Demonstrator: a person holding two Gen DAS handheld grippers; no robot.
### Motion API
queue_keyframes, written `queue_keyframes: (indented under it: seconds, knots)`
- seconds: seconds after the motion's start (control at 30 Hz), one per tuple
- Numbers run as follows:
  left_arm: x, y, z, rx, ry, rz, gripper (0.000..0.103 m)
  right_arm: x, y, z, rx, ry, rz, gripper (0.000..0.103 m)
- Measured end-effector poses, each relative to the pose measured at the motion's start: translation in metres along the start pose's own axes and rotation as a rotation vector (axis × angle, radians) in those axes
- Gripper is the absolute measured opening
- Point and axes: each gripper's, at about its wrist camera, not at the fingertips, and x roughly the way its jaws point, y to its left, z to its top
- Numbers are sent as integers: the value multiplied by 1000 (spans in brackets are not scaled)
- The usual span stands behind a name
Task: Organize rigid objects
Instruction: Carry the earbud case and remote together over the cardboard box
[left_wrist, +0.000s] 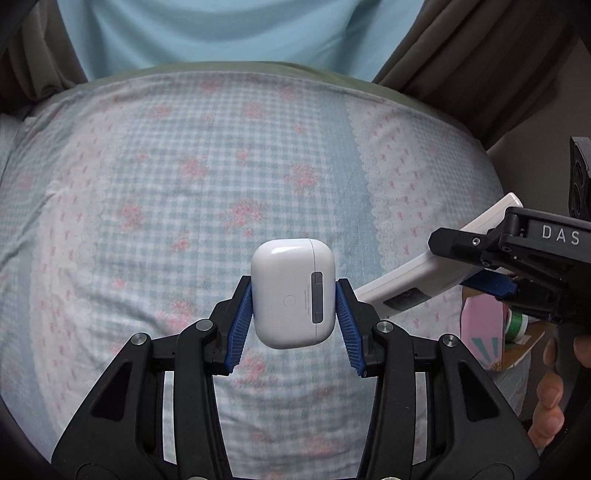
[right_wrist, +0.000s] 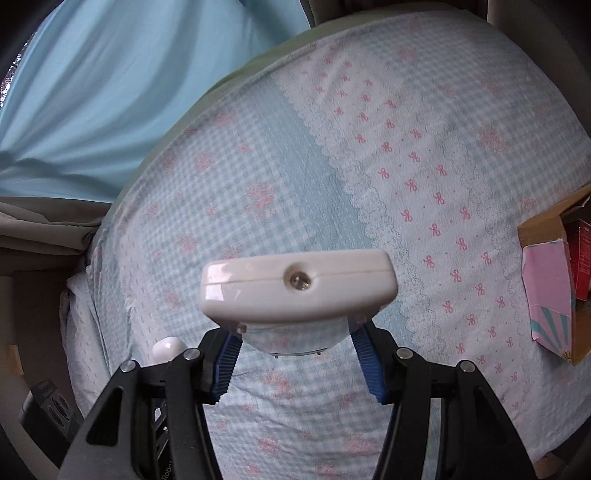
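A white earbud case (left_wrist: 291, 291) hangs above the bed, gripped on both sides by the blue pads of my left gripper (left_wrist: 293, 295), which is shut on it. My right gripper (right_wrist: 295, 332) is shut on a white remote control (right_wrist: 299, 286), whose front end with its small round lens faces the camera. In the left wrist view the same remote control (left_wrist: 424, 273) juts out leftward from the right gripper (left_wrist: 491, 280) at the right edge. A small white rounded piece, perhaps the earbud case (right_wrist: 169, 349), peeks out beside the right gripper's left finger.
A bed sheet (left_wrist: 184, 184) in blue check with pink flowers and bows lies under both grippers. A cardboard box (right_wrist: 554, 280) with a pink flap and red packs inside sits at the sheet's right edge. A person's fingers (left_wrist: 550, 398) hold the right handle. Light blue cloth (left_wrist: 221, 33) hangs behind.
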Motion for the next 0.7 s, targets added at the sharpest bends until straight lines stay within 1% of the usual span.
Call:
queue_keyframes:
  seconds: [0.13, 0.23, 0.33, 0.43, 0.5, 0.57, 0.63, 0.7]
  knots:
    - [-36, -22, -1, 90, -27, -15, 40, -49, 4, -9, -5, -63, 35, 53]
    - [-58, -44, -3, 155, -43, -20, 40, -85, -9, -13, -3, -97, 65, 53]
    - [-79, -71, -7, 186, -56, -29, 40, -123, -32, -18, -8, -117, 96, 53]
    - [-92, -101, -14, 193, -63, -38, 41, -158, -56, -18, -58, -128, 115, 53]
    - [-98, -122, -21, 166, -52, -64, 41, -178, -75, -17, -93, -122, 125, 53]
    - [-102, -145, -28, 146, -46, -74, 41, -196, -98, -15, -120, -111, 140, 53]
    - [-104, -173, -35, 147, -50, -84, 40, -212, -124, -10, -140, -105, 146, 53]
    - [-102, -201, -40, 148, -50, -100, 41, -227, -149, -4, -153, -108, 134, 53]
